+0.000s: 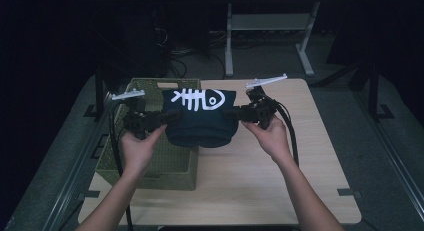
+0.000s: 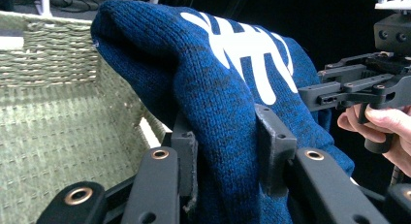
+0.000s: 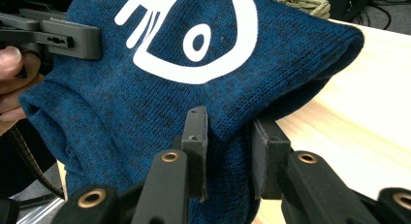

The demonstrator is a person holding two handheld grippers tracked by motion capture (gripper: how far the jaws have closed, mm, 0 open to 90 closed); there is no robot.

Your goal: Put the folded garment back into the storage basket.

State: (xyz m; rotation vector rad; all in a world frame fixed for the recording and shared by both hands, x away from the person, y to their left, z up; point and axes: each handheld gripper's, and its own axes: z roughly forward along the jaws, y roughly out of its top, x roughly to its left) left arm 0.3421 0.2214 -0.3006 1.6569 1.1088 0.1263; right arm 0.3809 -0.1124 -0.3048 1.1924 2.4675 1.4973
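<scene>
— Holding up between them, the two grippers carry a dark blue knit hat (image 1: 201,118) with a white fish-skeleton print. Where exactly does it hang?

— Above the table (image 1: 280,181), over the near right edge of the green woven basket (image 1: 150,161), lifted clear of both. Its printed side faces up and toward the far end in the high view.

— What does the left gripper (image 1: 167,117) do?

— Its jaws are clamped on the hat's left edge. In the left gripper view a thick fold of the knit (image 2: 218,136) is pinched between the two black pads, with the basket's inside (image 2: 58,132) showing behind it.

— And the right gripper (image 1: 234,112)?

— Clenched on the opposite edge. In the right gripper view the fabric (image 3: 228,122) is squeezed between its pads, the pale wooden tabletop (image 3: 358,132) lying beyond.

— Is the hat stretched?

— It spans the gap between the grippers and sags a little at its lower edge. Each hand (image 1: 137,148) grips its tool from below; the right hand (image 1: 272,136) sits over the table, the left over the basket.
</scene>
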